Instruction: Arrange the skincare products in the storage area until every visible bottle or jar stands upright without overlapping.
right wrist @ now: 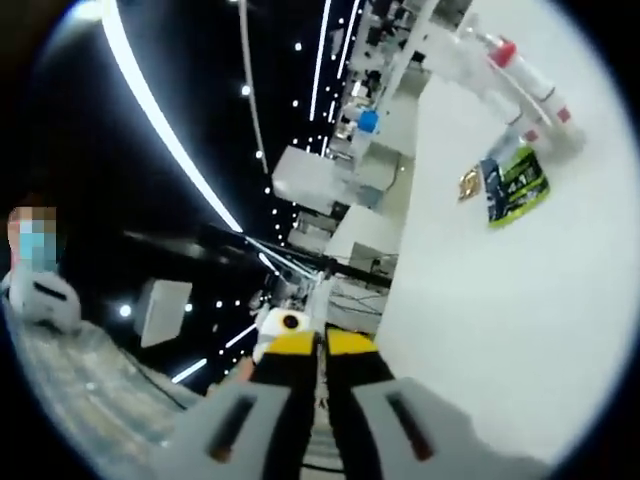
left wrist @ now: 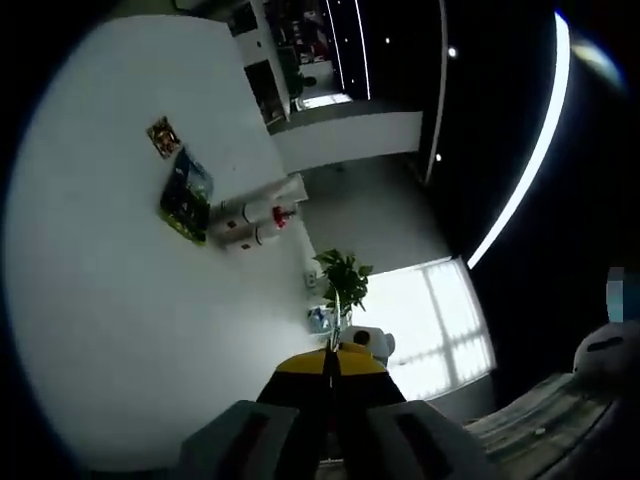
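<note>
skincare bottles (left wrist: 250, 222): two white bottles with red caps, lying on their sides, side by side and touching or nearly so, near the far edge of the white table (left wrist: 100, 300). in the right gripper view the same pair (right wrist: 520, 75) lies toward the upper corner.
green-and-black packet (left wrist: 185, 197): flat on the table, just beside the bottles; also seen in the right gripper view (right wrist: 518, 187).
small gold-toned sachet (left wrist: 163, 136): flat, near the packet, apart from it.
left gripper (left wrist: 331, 368): yellow-tipped jaws pressed together, holding nothing, raised well apart from the bottles.
right gripper (right wrist: 321, 345): yellow-tipped jaws together, holding nothing, off the table's edge.
potted plant (left wrist: 342, 285): beyond the table, by a bright window.
</note>
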The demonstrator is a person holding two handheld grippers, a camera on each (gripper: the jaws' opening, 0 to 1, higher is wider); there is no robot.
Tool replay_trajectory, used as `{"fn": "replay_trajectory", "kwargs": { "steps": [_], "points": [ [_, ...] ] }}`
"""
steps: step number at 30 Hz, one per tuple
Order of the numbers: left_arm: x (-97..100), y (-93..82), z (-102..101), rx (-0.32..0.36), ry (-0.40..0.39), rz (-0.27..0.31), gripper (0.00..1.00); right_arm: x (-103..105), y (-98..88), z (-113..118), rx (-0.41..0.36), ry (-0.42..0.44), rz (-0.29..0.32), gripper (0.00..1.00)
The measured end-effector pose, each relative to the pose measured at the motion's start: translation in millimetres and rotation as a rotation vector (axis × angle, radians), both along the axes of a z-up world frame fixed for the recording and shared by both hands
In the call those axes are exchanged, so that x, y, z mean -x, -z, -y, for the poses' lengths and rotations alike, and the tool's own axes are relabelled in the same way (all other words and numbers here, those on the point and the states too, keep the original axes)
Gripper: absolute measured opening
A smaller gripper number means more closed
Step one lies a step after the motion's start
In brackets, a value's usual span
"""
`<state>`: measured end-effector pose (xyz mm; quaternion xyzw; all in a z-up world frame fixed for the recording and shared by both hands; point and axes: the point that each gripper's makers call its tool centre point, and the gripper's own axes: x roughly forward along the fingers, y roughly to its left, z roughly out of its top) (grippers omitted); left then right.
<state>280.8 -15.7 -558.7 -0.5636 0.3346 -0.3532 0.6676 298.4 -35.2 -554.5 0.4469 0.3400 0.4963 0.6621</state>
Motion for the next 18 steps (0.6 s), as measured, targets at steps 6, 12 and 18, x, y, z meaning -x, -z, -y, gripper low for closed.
{"fn": "replay_trajectory", "kwargs": {
  "steps": [6, 12, 18],
  "points": [
    [7.0, 0.4, 4.6, -0.034, 0.045, 0.036, 0.04, -6.0, -2.8, 6.7, -0.020, 0.036, -0.026, 0.00],
    [11.7, -3.8, 1.2, -0.016, 0.049, 0.040, 0.01, -7.5, -7.8, 6.9, -0.043, 0.039, -0.041, 0.00],
    [9.0, -8.5, -4.2, 0.010, -0.008, 0.061, 0.04, -2.8, -8.4, 7.2, -0.044, 0.031, -0.034, 0.00]
  ]
}}
